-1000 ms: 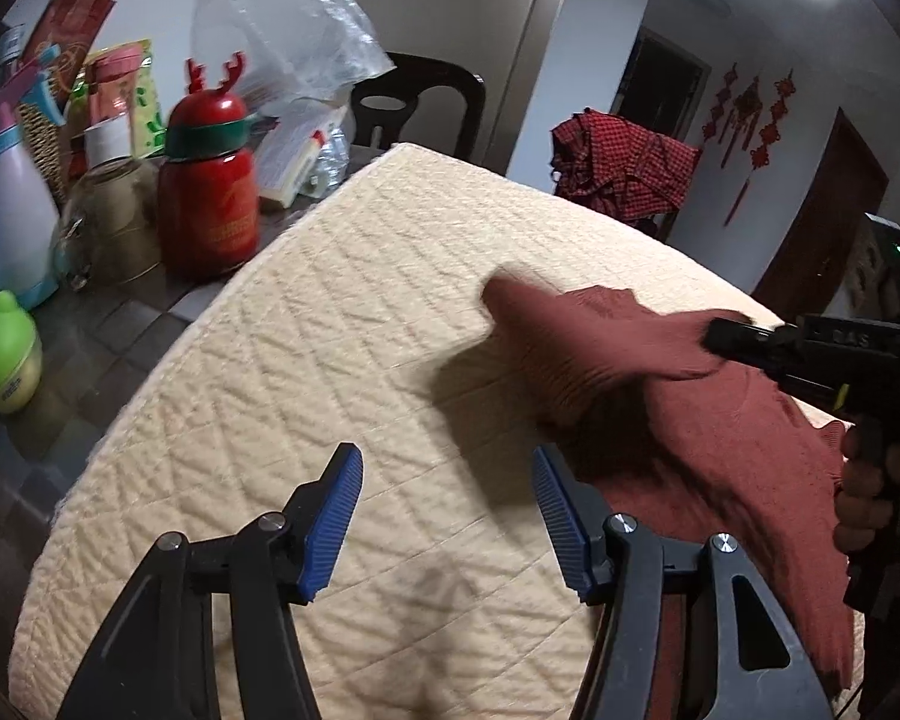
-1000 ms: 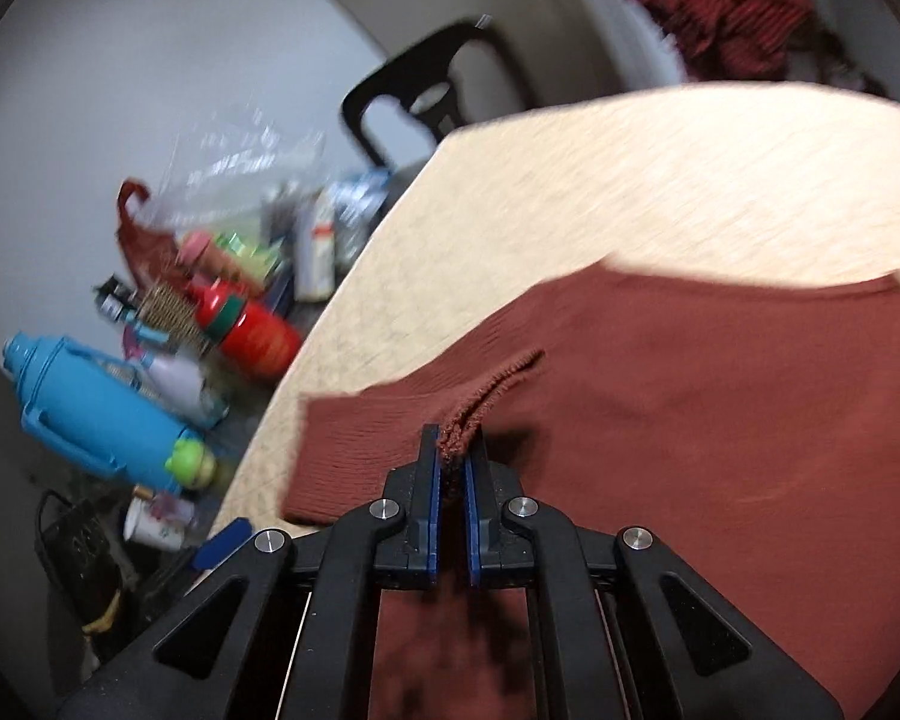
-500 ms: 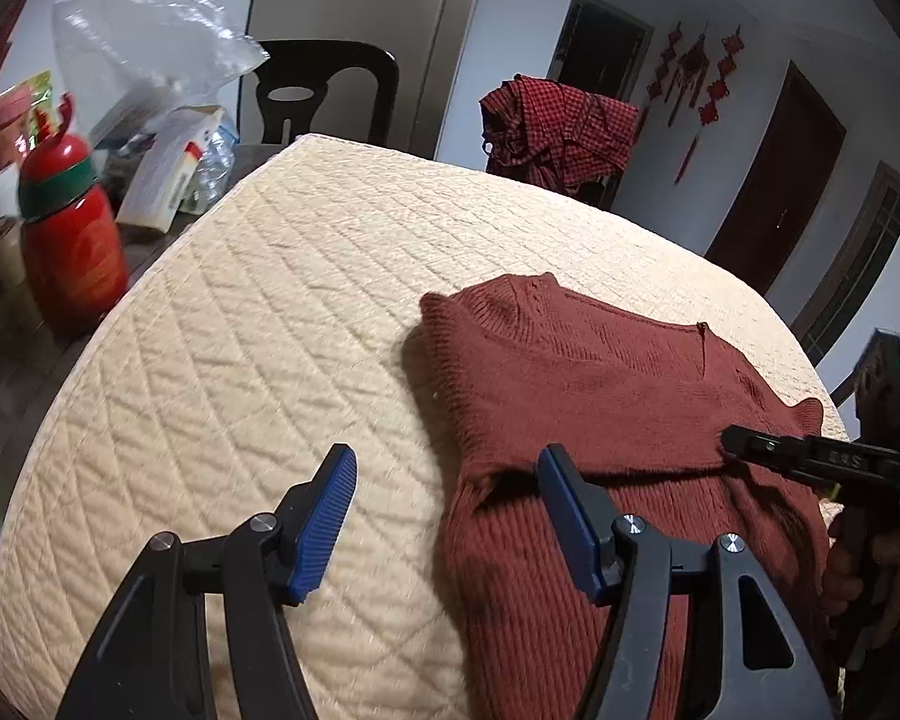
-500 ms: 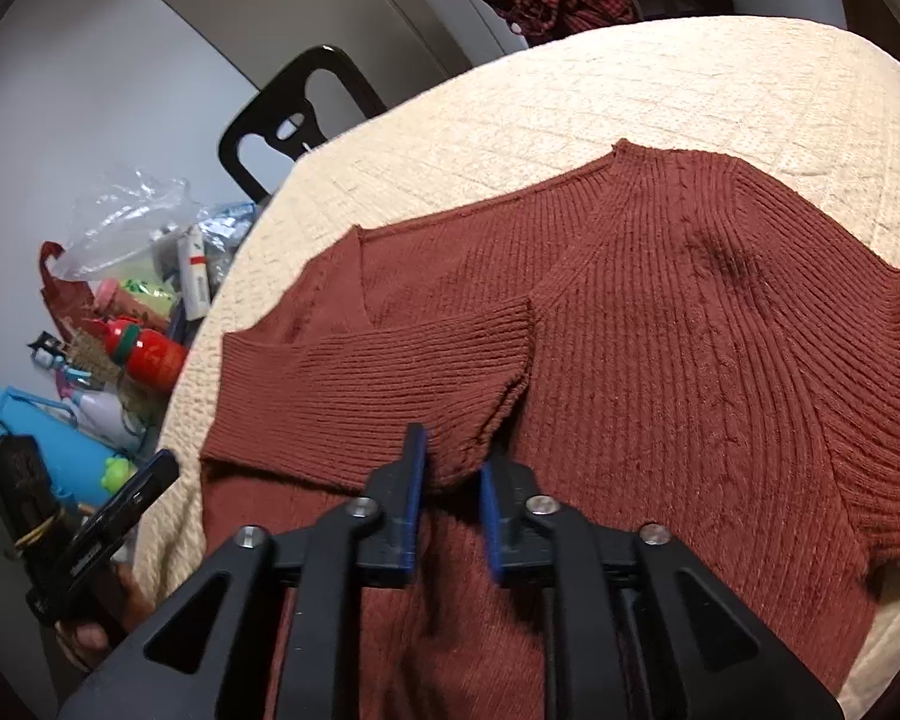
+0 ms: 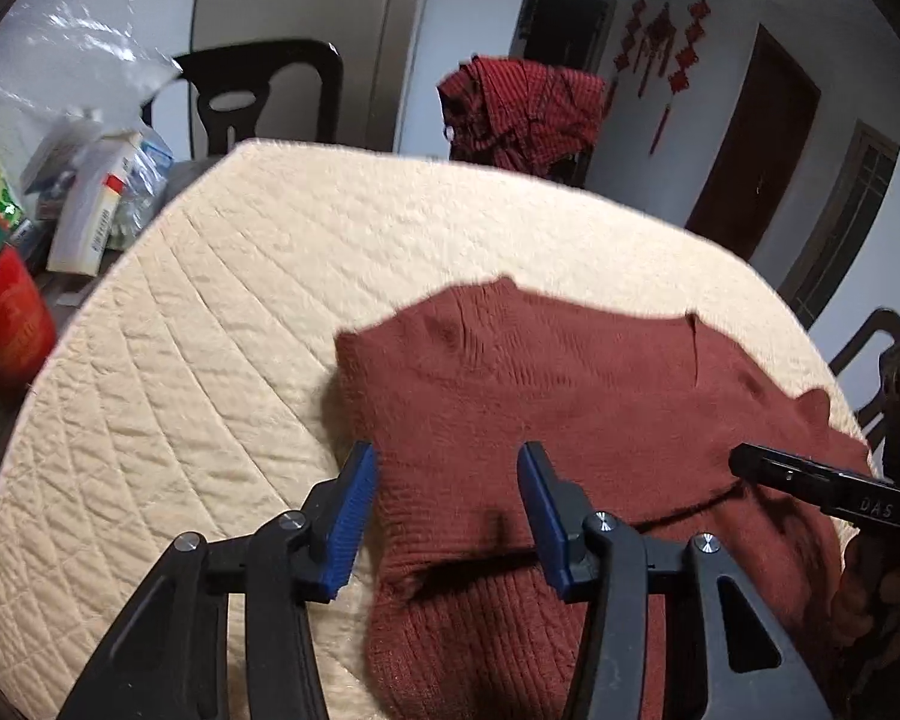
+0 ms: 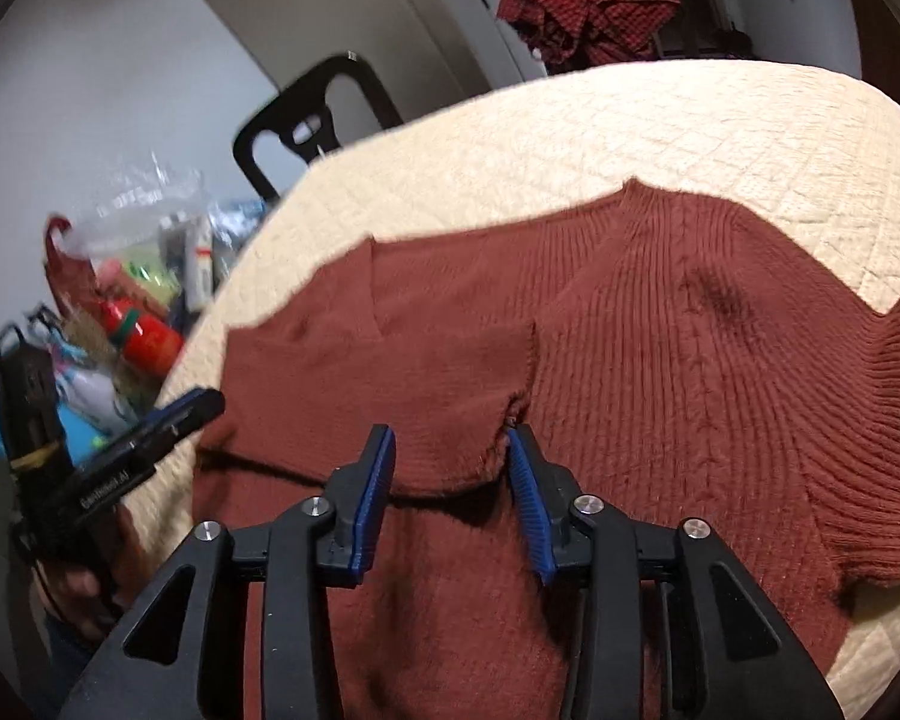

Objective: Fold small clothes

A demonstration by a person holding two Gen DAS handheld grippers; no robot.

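Observation:
A rust-red knit sweater [image 5: 570,396] lies flat on the table's cream quilted cover [image 5: 210,330]. One sleeve [image 6: 390,372] is folded across the chest; the other sleeve [image 6: 888,420] sticks out to the right. My left gripper [image 5: 447,510] hovers over the sweater's folded left edge. Its jaws are closing, the knit lies under the gap, and the pads do not press on it. My right gripper [image 6: 450,480] sits at the folded sleeve's cuff with its jaws opening, and the cuff lies loose between them. Each gripper also shows in the other view: right gripper [image 5: 744,462], left gripper [image 6: 204,405].
A red bottle [image 5: 6,324], boxes and a plastic bag [image 5: 90,210] crowd the table's left side. A black chair [image 5: 258,96] stands behind the table. A red checked cloth [image 5: 522,114] hangs at the back. Another chair [image 5: 864,348] shows at the right edge.
The right gripper carried the sleeve across onto the chest, laid it down and opened. The left gripper slid right, from bare cover to the sweater's left edge, and its jaws narrowed.

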